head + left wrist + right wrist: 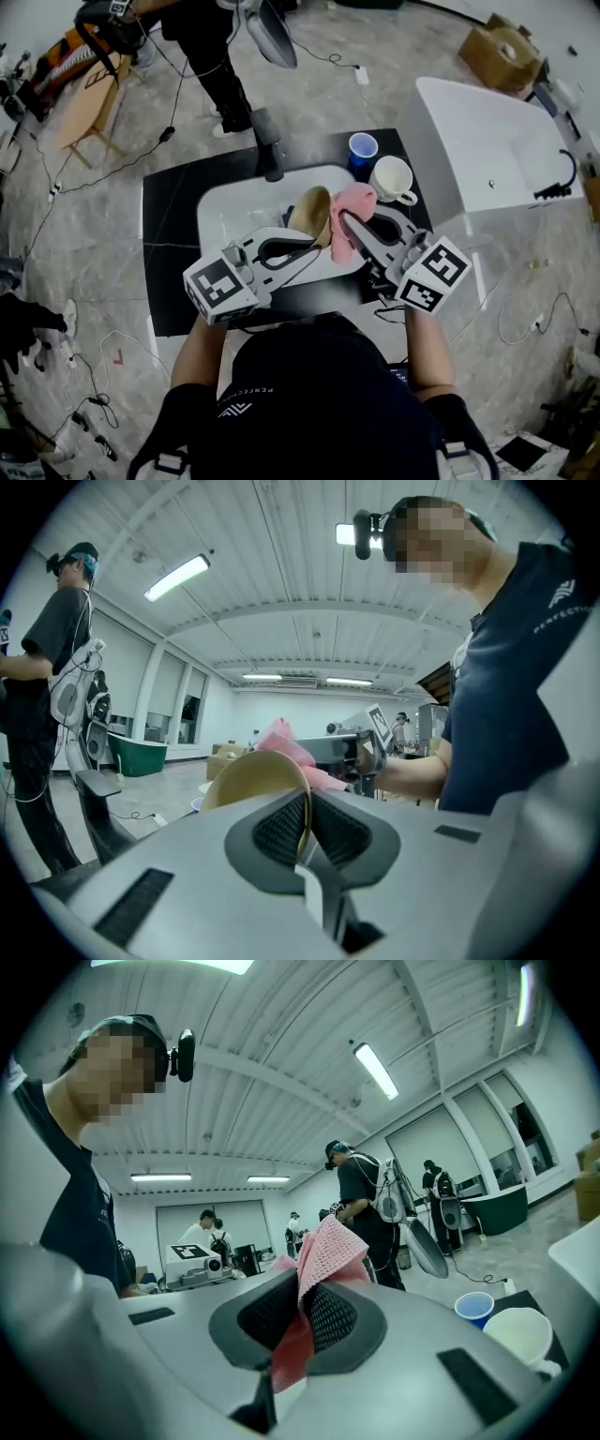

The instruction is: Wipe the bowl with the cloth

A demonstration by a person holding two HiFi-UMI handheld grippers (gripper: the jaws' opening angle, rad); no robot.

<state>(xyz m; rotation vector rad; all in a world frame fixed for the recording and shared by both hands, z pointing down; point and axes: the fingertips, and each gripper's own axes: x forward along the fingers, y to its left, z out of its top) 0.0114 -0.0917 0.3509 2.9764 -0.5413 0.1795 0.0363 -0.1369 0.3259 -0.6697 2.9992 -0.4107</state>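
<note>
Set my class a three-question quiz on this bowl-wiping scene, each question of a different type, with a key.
1. True or false: the left gripper is shut on the rim of the tan bowl.
2. What does the right gripper hold? A: a sponge. B: the pink cloth. C: a spoon.
3. Fill in: next to the white mug stands a ____ cup.
Key: 1 true; 2 B; 3 blue.
</note>
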